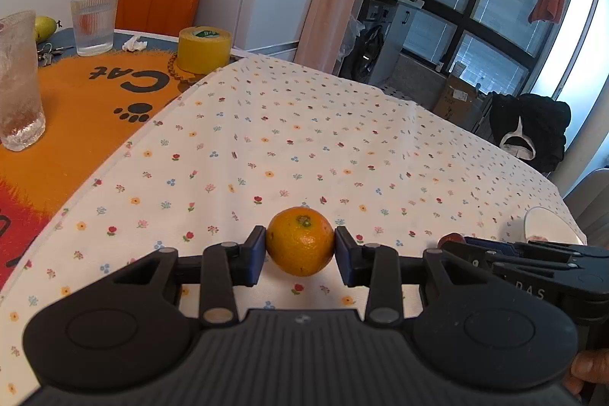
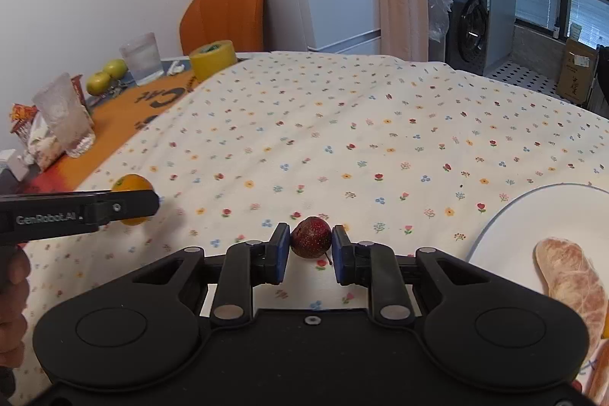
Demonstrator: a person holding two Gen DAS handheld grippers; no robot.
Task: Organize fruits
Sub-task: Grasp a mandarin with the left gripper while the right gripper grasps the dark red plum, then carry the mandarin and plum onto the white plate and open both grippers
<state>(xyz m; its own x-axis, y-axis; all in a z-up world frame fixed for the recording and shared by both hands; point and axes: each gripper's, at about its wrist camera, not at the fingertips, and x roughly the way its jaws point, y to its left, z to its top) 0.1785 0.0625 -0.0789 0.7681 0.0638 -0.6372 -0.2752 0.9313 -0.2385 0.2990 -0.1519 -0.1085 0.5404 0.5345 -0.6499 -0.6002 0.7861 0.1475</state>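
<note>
Squarely between gripper pads: orange.

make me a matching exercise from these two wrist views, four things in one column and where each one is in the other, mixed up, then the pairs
Things
1. orange
2. small dark red fruit
3. yellow tape roll
4. white plate

Places
A. on the orange cat mat, near the chair
B. between the left gripper's fingers
C. on the floral cloth at the right, holding a peeled fruit segment
D. between the right gripper's fingers

Pairs: 1-B, 2-D, 3-A, 4-C
</note>
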